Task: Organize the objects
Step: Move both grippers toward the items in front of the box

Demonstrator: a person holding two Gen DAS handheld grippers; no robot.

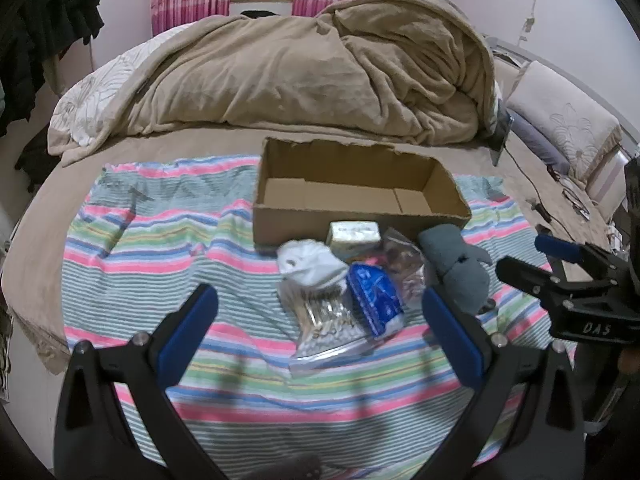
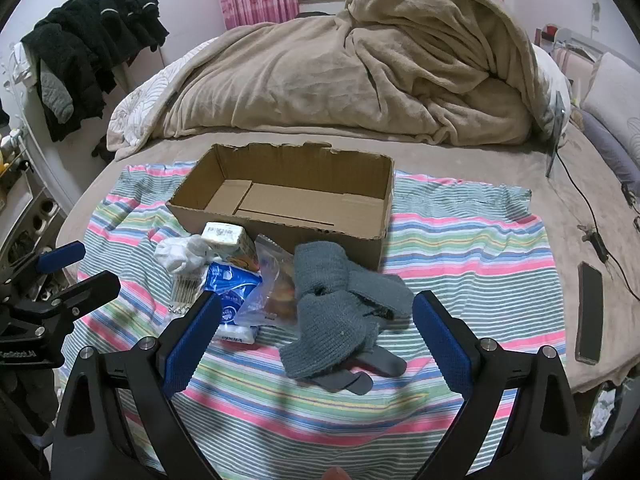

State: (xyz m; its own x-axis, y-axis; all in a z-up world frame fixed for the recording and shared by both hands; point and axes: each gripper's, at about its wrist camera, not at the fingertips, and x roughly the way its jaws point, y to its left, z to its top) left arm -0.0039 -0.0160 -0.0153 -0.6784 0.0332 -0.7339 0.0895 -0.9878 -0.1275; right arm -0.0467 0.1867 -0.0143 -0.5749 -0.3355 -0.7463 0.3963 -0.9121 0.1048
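An open empty cardboard box (image 1: 360, 196) (image 2: 288, 200) stands on a striped cloth (image 1: 160, 248) (image 2: 472, 248) on the bed. In front of it lies a pile: a white cloth (image 1: 308, 264) (image 2: 182, 254), a small carton (image 1: 354, 234) (image 2: 228, 240), a blue tissue pack (image 1: 374, 300) (image 2: 230, 288), a bag of cotton swabs (image 1: 324, 320) (image 2: 186, 288), a clear snack bag (image 1: 404, 260) (image 2: 272, 280) and a grey knit brace (image 1: 456, 268) (image 2: 336, 316). My left gripper (image 1: 320, 308) is open above the swabs. My right gripper (image 2: 316, 316) is open above the grey brace.
A heaped beige blanket (image 1: 312, 72) (image 2: 360, 72) fills the bed behind the box. A black phone (image 2: 589, 312) and cables (image 2: 592, 232) lie on the bed at right. Dark clothes (image 2: 92, 44) hang at left. Pillows (image 1: 560, 116) sit at far right.
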